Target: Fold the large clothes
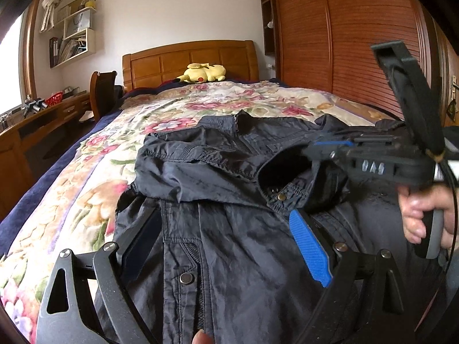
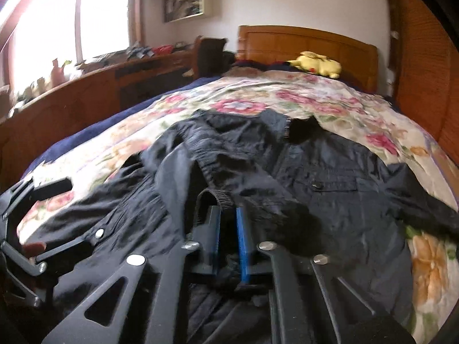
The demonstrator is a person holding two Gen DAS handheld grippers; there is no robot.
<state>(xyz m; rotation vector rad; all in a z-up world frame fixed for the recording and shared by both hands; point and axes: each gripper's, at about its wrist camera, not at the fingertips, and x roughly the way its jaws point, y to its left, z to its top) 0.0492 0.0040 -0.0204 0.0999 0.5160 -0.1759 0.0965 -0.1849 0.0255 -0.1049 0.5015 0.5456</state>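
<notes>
My left tool (image 1: pixel 229 246) sits low over the dark jacket (image 1: pixel 229 229), fingers spread wide, nothing between them; the blue pad (image 1: pixel 309 249) of one finger shows on the right, and the other finger on the left rests against the fabric edge. A snap button (image 1: pixel 186 278) on the jacket front lies just ahead of the left tool. My fingertip pokes in at the bottom edge of the left view.

My right tool (image 2: pixel 228 235) has its fingers drawn close, pinching an elastic cuff (image 2: pixel 219 197) of the jacket between the blue pads (image 2: pixel 243 246). In the left view the right tool (image 1: pixel 330 150) comes in from the right, over the jacket, with my right hand (image 1: pixel 421 215) on its handle.

The jacket lies spread on the bed (image 1: pixel 86 172), on a floral bedspread (image 2: pixel 330 103), collar and zipper end (image 1: pixel 236 120) pointing toward the headboard. A sleeve is folded in over the chest from the left. A chest pocket flap with button (image 2: pixel 317 185) shows in the right view, and the other sleeve trails off to the right.

Farther on, a yellow plush toy (image 1: pixel 202 73) lies by the wooden headboard (image 1: pixel 189 60). A wooden worktop (image 1: pixel 43 117) with clutter runs along the left, wall shelves (image 1: pixel 74 37) above it, a wooden wardrobe (image 1: pixel 344 28) on the right.
</notes>
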